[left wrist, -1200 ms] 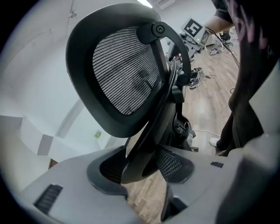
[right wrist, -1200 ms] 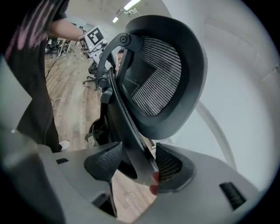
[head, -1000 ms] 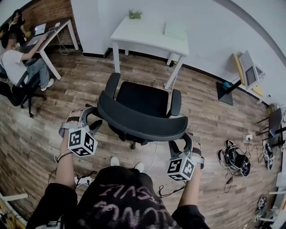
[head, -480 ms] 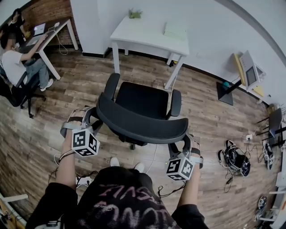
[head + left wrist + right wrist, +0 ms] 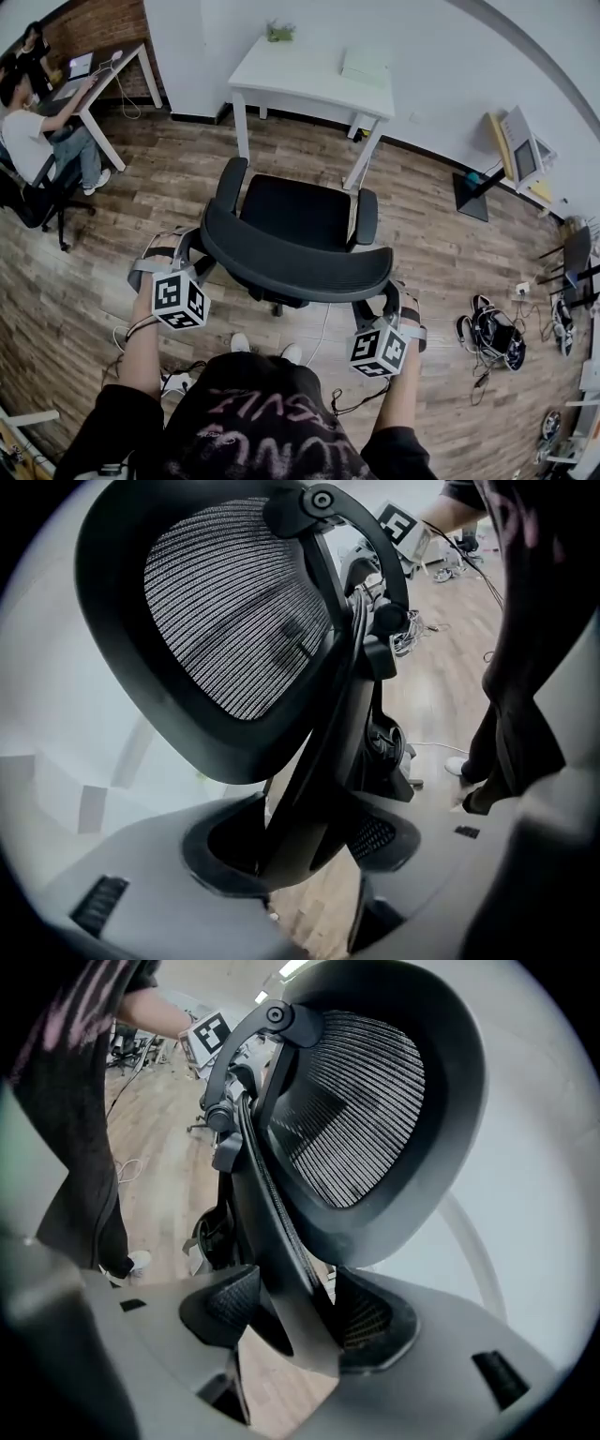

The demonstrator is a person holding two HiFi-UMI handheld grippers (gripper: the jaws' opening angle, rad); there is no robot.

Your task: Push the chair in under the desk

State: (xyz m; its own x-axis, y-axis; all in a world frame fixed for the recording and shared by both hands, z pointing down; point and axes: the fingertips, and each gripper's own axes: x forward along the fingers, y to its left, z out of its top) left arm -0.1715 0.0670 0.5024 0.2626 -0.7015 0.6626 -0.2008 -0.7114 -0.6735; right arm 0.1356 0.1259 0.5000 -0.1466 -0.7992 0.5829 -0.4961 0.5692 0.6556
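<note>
A black office chair [image 5: 300, 211] stands on the wood floor, its seat facing the white desk [image 5: 309, 80] by the far wall, about a chair's length away. Its curved mesh backrest [image 5: 295, 261] is nearest me. My left gripper [image 5: 187, 248] is shut on the backrest's left end, and my right gripper [image 5: 382, 302] is shut on its right end. In the left gripper view the jaws of the left gripper [image 5: 300, 841] clamp the black back frame [image 5: 319, 761] below the mesh [image 5: 234, 611]. In the right gripper view the right gripper [image 5: 291, 1312] grips the frame [image 5: 281, 1241] likewise.
A small plant [image 5: 279, 31] and a pale stack [image 5: 366, 67] lie on the desk. Seated people work at a second desk [image 5: 94, 80] at far left. Cables [image 5: 173, 380] lie by my feet. Bags [image 5: 492, 328] and a monitor [image 5: 520, 145] stand at right.
The left gripper has shifted slightly right with the backrest's end, and the chair has turned a little. Both grippers keep their hold.
</note>
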